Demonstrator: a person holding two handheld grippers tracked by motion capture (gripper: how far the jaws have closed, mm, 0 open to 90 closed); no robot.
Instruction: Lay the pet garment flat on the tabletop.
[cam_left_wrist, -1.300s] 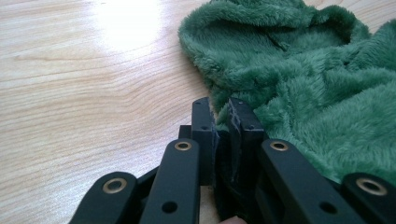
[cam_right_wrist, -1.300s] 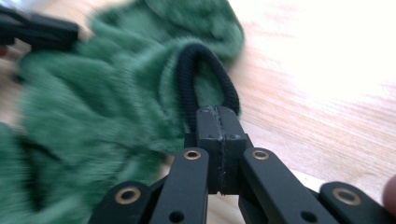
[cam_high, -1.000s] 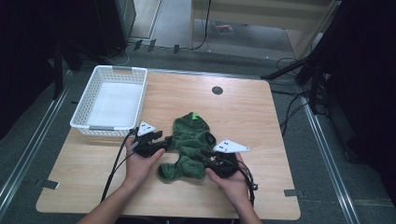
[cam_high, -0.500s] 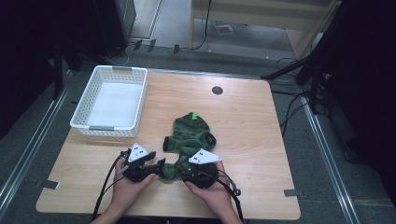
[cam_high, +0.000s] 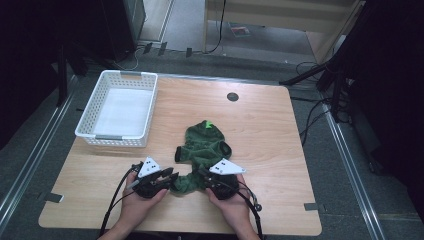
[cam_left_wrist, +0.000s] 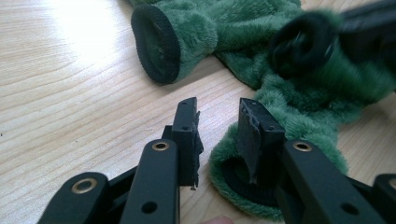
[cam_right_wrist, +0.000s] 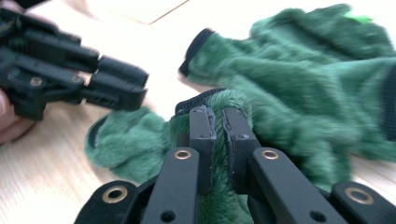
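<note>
Now: green fleece garment near table's front edge. Right gripper clamped on hem; left gripper just closing, cuff rim between jaws, unpinched. Seat deeper before lifting.

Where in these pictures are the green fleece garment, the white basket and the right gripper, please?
green fleece garment (cam_high: 204, 145), high view, on its upper body panel.
white basket (cam_high: 93, 131), high view, on its near-left rim.
right gripper (cam_right_wrist: 218, 122), right gripper view, between its fingertips, pinched on a fold of the garment.

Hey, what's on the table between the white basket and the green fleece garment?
Nothing: in the high view, bare wood separates the white basket from the green fleece garment.
</note>
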